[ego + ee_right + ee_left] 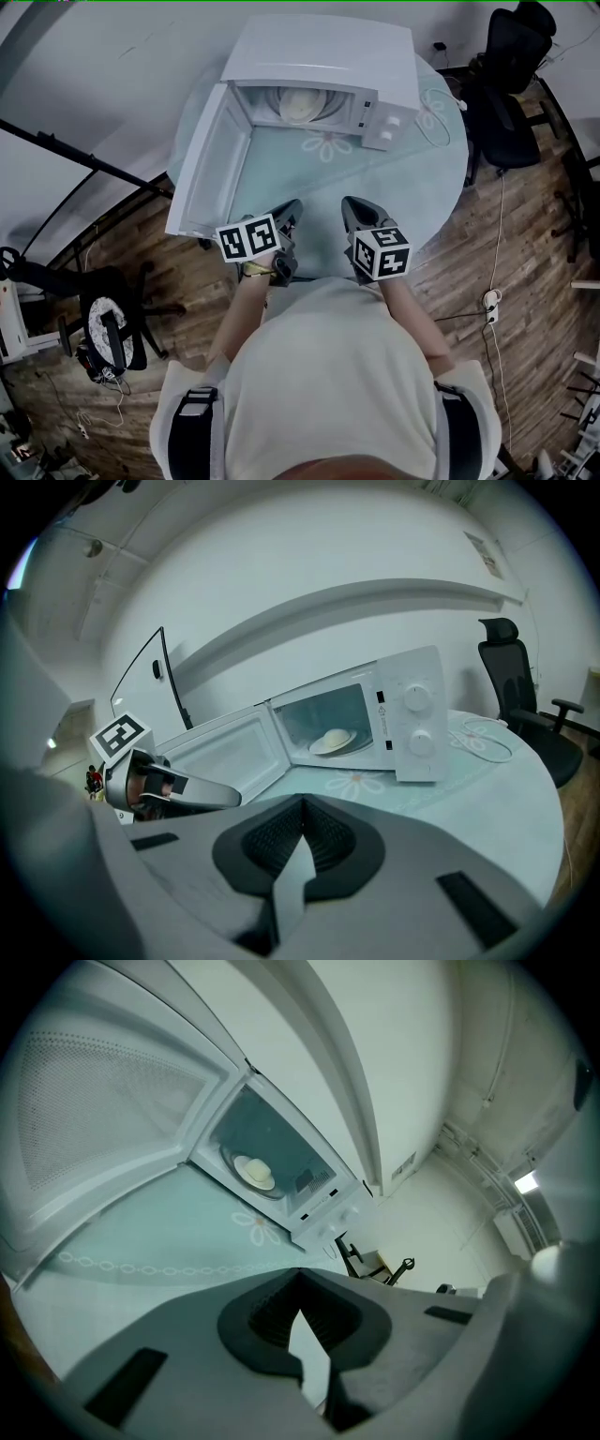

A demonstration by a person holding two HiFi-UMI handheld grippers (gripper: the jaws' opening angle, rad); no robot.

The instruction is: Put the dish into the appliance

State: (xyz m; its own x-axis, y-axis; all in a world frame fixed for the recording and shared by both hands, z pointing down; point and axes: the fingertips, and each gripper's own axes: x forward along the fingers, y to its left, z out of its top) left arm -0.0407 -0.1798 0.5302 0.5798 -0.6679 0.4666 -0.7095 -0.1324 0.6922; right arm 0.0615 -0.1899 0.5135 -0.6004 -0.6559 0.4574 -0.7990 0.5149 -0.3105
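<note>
- Left gripper (300, 1277): jaws clenched together with nothing between them. It hangs over the near table edge.
- Right gripper (302, 803): jaws likewise pressed together and empty, just beside the left gripper.
- Round table (403, 187): bare surface separates both grippers from the appliance at 12 o'clock.
- Microwave oven (328, 52): the door (211, 159) stands swung wide toward 10 o'clock.
- Dish (333, 740): sits inside the cavity, well apart from both grippers, carrying a pale mound.
- Progress: placement appears done; probably only closing the door is left.
- Obscured: the oven top hides most of the cavity from the head view. The mound's identity is unclear. The hands sit behind the marker cubes.
</note>
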